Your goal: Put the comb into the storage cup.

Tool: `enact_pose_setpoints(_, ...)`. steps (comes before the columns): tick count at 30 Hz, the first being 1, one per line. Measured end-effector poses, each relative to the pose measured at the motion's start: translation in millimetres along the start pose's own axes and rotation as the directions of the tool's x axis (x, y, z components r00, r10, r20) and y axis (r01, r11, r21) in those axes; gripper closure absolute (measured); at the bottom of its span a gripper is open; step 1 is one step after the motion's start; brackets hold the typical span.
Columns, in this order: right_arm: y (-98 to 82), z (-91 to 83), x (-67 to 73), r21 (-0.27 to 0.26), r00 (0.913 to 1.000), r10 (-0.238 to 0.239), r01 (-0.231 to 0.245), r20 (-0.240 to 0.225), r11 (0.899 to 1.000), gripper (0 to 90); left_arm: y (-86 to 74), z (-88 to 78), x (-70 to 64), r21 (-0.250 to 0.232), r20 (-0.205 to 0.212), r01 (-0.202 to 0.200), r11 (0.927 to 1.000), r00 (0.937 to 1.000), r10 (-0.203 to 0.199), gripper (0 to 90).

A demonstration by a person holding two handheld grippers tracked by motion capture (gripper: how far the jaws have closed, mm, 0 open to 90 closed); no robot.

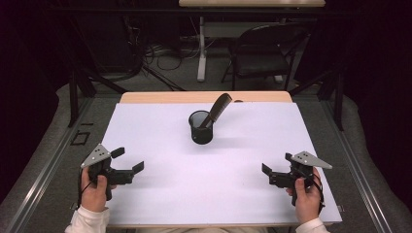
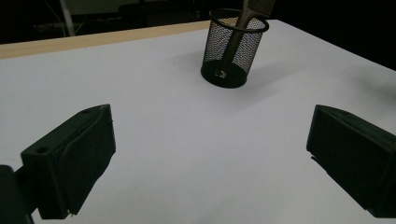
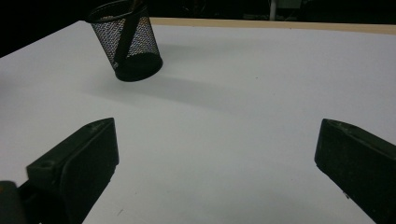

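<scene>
While both of the person's hands rest at the near edge of the white-topped desk (image 1: 204, 184), each holds a black two-jaw gripper with nothing between its jaws. At the near left corner, the left gripper (image 1: 128, 160) points inward toward the middle of the desk, its jaws standing wide apart; the left gripper view confirms this, with bare white surface between the two black jaws. At the near right corner, the right gripper (image 1: 276, 164) also points inward, its jaws likewise spread wide with nothing held, as the right gripper view shows. A grey three-cornered plate sits on top of each gripper. White sleeves show at both wrists at the bottom of the high view.

Farther on, well apart from both grippers and roughly between them along the centre line of the desk, stands a black wire-mesh cylindrical cup (image 1: 200, 127), upright on the white surface. Inside it rests a dark, long-handled comb (image 1: 217, 110), its handle end down against the bottom of the cup and its toothed end leaning out over the rim, tilted to the right and away in the high view.

Beyond the far wooden edge of the desk, a black folding chair (image 1: 262, 53) stands on the grey floor.
</scene>
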State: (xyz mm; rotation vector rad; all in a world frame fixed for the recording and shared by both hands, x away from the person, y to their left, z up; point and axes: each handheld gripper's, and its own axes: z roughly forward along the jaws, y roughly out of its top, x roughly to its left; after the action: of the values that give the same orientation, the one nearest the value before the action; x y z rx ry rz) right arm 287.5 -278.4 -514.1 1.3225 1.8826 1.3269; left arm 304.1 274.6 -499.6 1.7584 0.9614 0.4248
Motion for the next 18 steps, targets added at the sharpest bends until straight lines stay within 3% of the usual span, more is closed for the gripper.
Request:
enact_pose_setpoints(8, -7.8, 3.2, -3.7, -0.006, 0.9999, 0.011, -0.011, 0.001, 1.000, 0.0, -7.5, 1.5, 5.6, -0.010, -0.012, 0.008, 0.9999, 0.9999, -0.008, 1.5)
enact_pose_setpoints(18, -15.1, 3.5, -6.0, -0.012, 1.0000, -0.009, 0.009, 0.003, 1.000, 0.0, -14.4, 4.0, 10.1, -0.016, -0.025, 0.006, 0.9999, 0.9997, -0.006, 1.5)
